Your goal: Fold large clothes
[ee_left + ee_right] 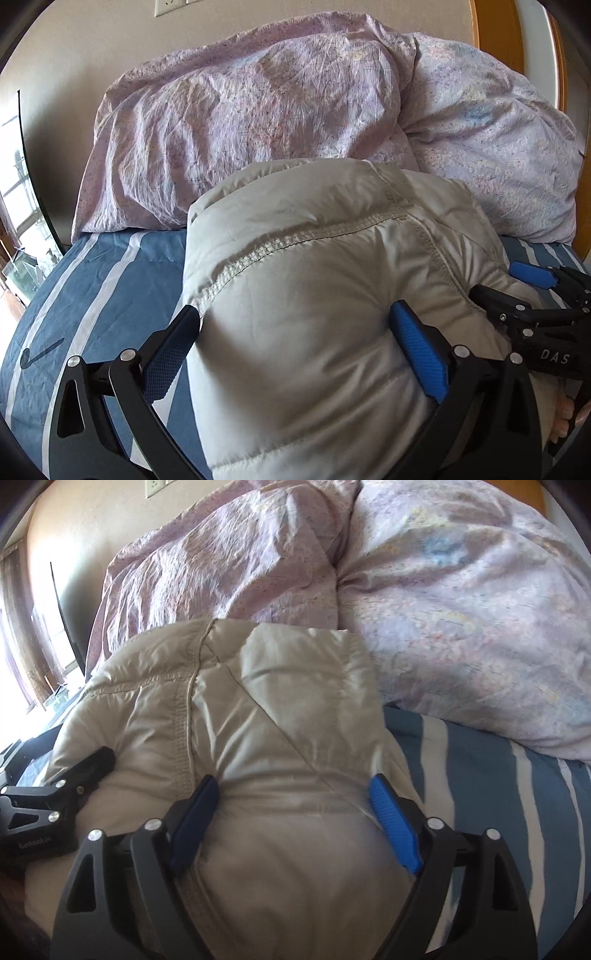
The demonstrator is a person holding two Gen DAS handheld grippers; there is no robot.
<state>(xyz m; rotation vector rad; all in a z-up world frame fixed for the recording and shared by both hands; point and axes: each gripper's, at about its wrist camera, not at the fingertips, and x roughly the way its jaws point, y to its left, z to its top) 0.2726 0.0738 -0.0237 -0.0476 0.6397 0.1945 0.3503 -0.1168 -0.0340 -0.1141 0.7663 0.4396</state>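
One folded puffer jacket (314,280), two tongs, two lilac pillows on a striped bed.

Jacket fills centre frame, bulging between both tongs. Left tongs (295,347) spread wide, pads against its sides; right tongs (295,812) likewise wide, grip uncertain. Blue-and-white bed sheet (92,288) below; pillows (258,110) upper frame against a beige wall (74,44), window at left.

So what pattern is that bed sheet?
Blue with white stripes on the bed sheet, clearest in the left wrist view.
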